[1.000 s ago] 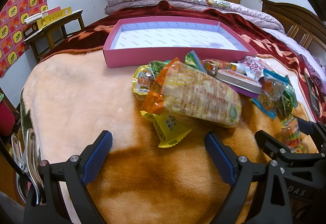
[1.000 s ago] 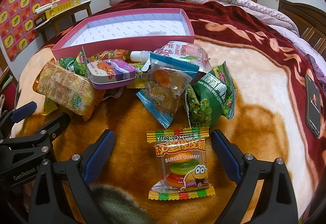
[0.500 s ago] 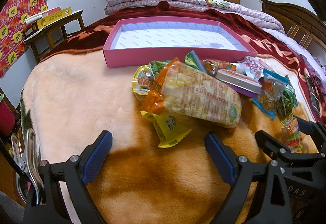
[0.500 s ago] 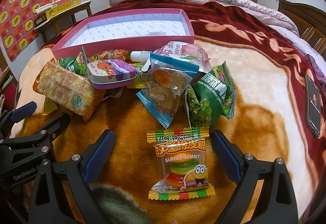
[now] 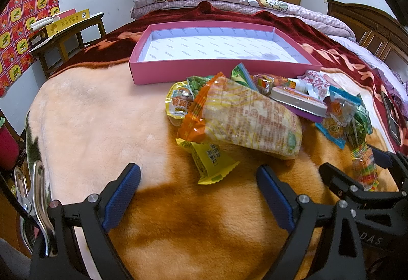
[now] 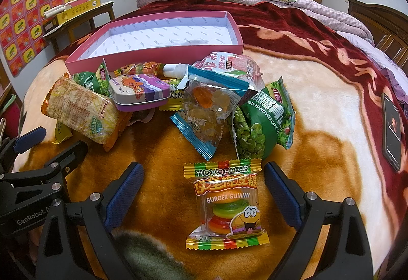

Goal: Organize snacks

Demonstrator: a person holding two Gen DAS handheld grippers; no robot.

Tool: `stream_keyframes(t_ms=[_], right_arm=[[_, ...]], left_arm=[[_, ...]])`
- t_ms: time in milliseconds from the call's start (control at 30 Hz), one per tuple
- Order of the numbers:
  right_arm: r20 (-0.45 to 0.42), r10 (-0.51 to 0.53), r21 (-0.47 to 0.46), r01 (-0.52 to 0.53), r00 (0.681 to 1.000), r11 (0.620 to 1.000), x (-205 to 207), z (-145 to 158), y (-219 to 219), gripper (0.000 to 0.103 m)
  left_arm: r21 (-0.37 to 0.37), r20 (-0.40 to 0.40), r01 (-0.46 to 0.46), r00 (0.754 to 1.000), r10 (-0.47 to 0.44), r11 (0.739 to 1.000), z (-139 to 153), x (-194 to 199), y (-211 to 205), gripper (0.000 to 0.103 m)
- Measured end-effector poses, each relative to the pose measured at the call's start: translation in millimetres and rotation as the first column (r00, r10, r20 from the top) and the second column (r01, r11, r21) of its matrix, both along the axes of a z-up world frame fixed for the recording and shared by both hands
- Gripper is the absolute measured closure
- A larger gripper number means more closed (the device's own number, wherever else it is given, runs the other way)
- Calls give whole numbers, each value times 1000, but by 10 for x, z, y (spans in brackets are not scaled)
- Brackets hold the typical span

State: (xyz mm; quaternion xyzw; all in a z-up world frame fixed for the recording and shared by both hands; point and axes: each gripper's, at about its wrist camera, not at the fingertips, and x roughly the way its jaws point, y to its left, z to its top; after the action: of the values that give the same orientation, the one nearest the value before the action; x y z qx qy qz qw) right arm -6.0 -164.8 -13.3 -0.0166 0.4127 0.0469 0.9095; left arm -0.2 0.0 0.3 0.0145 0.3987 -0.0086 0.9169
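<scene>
Plush blanket (image 6: 318,91), glossy plastic gummy wrapper (image 6: 227,203)

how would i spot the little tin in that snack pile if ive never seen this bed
Start at the pink box on the blanket; the snack pile lies just in front of it. Near the pile's left side, beside the long orange-ended cracker pack, sits the tin. It is the only rigid item: a rounded metal case with a purple cartoon lid, among soft wrappers.

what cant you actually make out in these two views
- Left wrist view: the burger gummy is partly hidden behind the right gripper.
- Right wrist view: the yellow packet is mostly covered by the cracker pack.
- Both views: what lies under the purple tin is hidden by the pile.
- Right wrist view: the phone screen is too small to read.
</scene>
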Motion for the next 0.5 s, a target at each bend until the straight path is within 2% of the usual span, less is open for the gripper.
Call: stream_keyframes(t_ms=[500], right_arm=[[-4, 5, 2, -5, 1000, 1000, 19, -12, 19, 6]], left_arm=[[0, -1, 1, 1000, -1, 1000, 0, 0, 0, 8]])
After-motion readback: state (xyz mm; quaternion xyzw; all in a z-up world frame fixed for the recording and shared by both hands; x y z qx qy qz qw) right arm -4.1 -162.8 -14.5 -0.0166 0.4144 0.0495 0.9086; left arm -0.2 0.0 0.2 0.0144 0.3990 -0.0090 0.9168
